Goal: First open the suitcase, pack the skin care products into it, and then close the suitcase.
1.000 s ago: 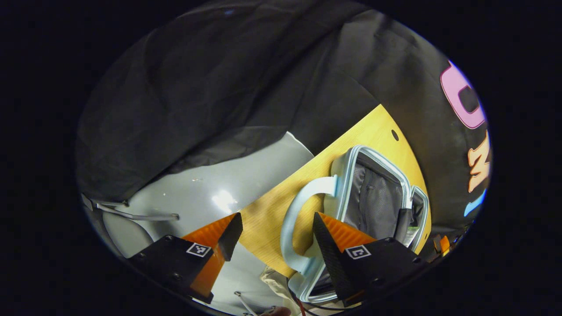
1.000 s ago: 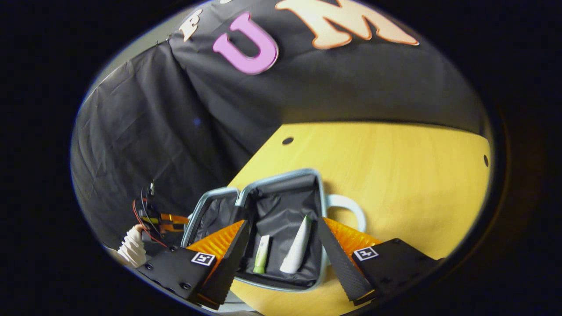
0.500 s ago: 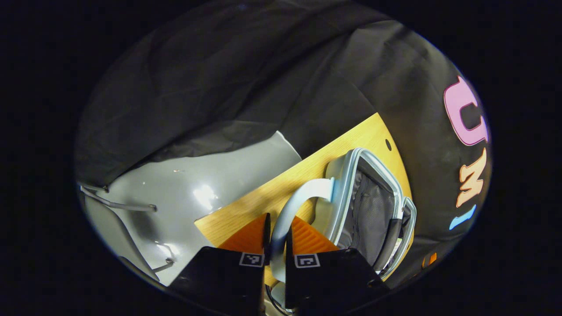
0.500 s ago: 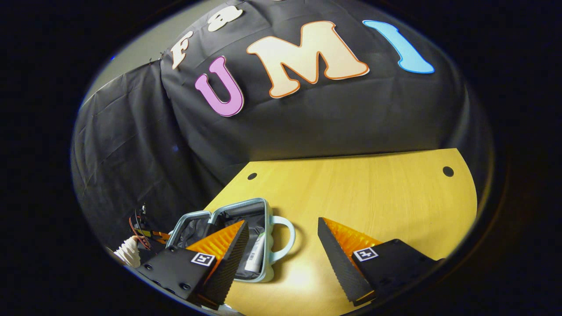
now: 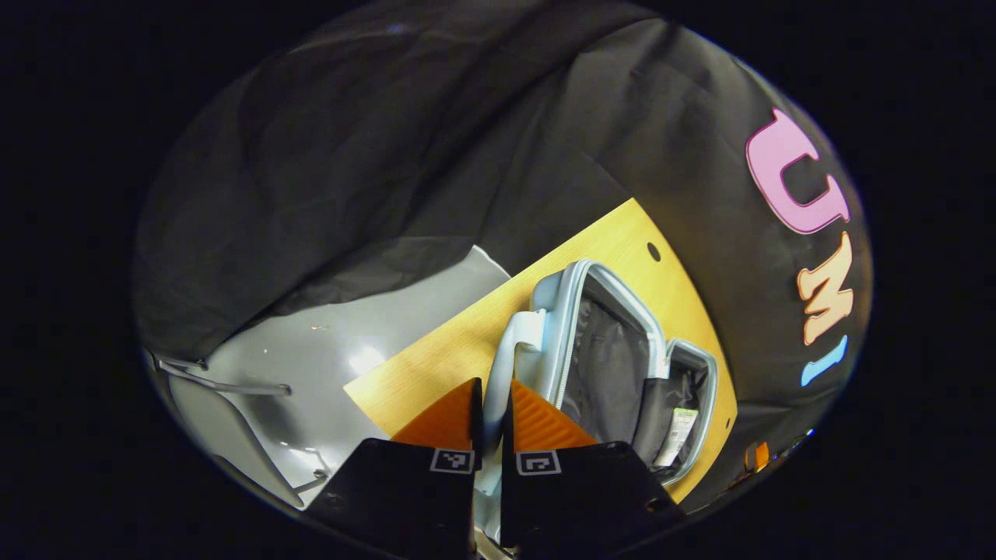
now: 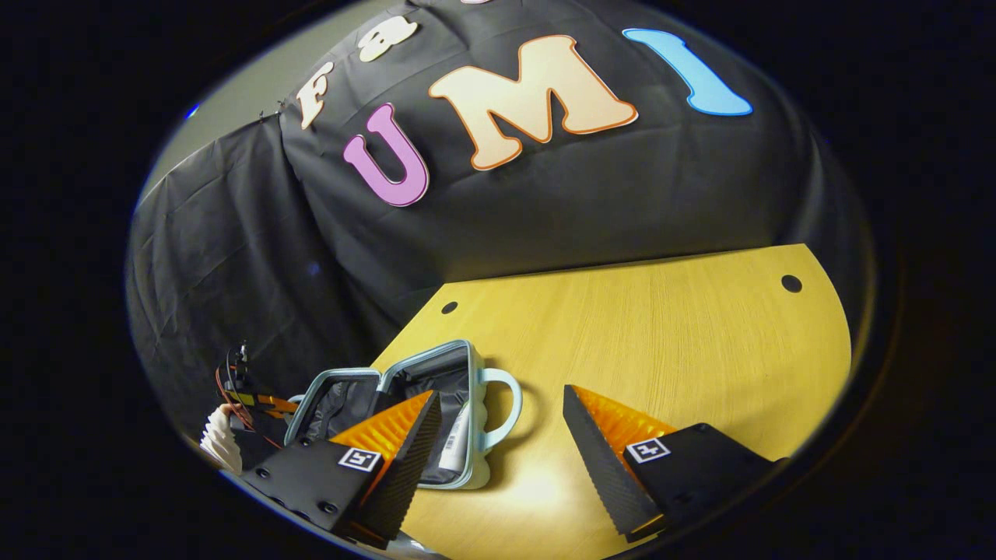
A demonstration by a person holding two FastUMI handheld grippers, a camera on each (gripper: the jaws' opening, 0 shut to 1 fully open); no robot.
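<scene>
The light-blue suitcase (image 5: 572,311) lies open on the wooden table (image 5: 436,365), its grey lining showing. My left gripper (image 5: 492,385) is shut on the pale handle (image 5: 510,350) of the near half. A tube (image 5: 675,435) lies in the far half. In the right gripper view the suitcase (image 6: 389,373) sits at the lower left, with a white tube (image 6: 455,443) inside and a second handle (image 6: 506,400) on its right side. My right gripper (image 6: 499,393) hangs open above the table (image 6: 661,334) with nothing between its fingers.
A grey floor (image 5: 311,350) with a thin metal frame (image 5: 226,381) lies beyond the table's left edge. The table has small round holes (image 6: 791,283). Red and black wires (image 6: 233,381) and a pale ribbed thing (image 6: 218,439) show at the suitcase's far left.
My left gripper went from open beside the handle to shut on it. My right gripper drew back from over the suitcase's inside to the open table beside it.
</scene>
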